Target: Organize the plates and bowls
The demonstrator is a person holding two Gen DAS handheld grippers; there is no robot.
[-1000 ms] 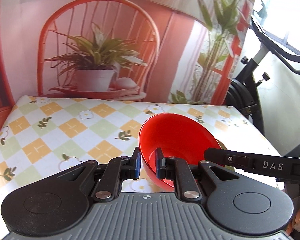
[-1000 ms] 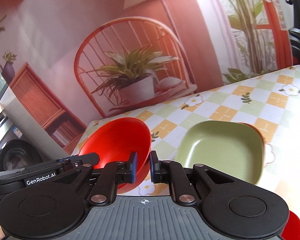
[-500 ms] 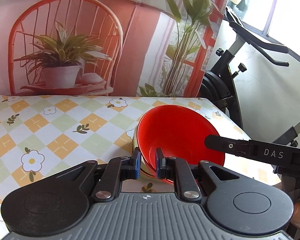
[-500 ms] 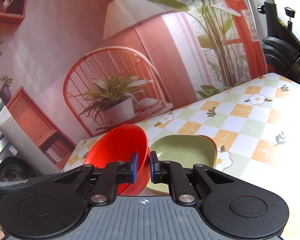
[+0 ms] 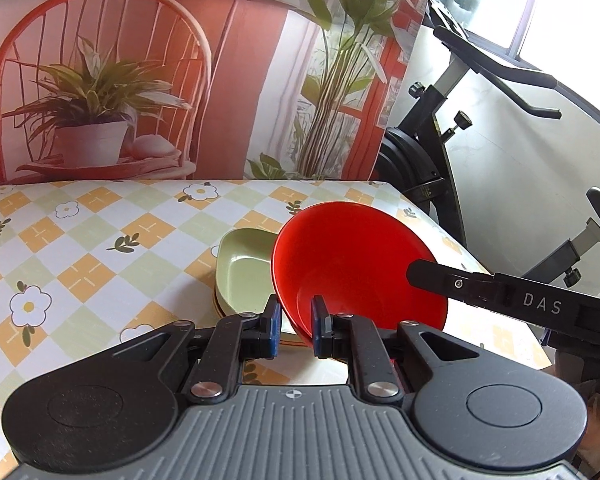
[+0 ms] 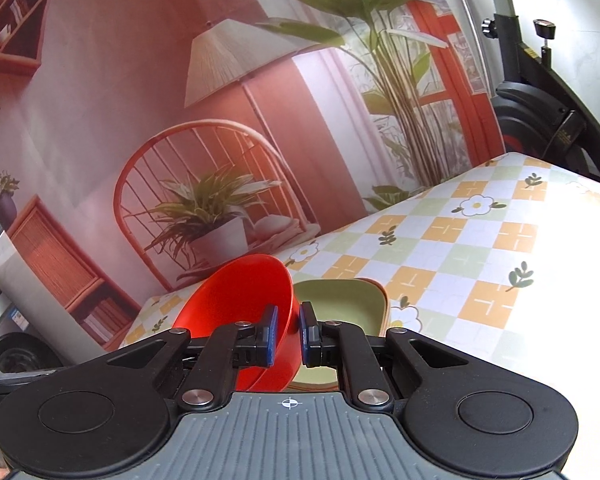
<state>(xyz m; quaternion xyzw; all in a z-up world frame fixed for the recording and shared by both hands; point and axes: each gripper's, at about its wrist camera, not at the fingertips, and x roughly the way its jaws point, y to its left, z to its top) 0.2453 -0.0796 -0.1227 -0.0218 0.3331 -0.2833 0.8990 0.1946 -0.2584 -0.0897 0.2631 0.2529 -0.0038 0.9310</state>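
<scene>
Both views are bright with daylight. In the left wrist view the window (image 5: 572, 20) at upper right is overexposed, washing out detail around it. Soft glare whitens the tablecloth (image 5: 100, 240) toward its right edge. Shadows are faint and diffuse. Fisheye distortion bends the printed backdrop (image 6: 260, 80) and curves the tabletop's far edge. Frame corners darken. Focus is sharp overall, without motion blur.
</scene>
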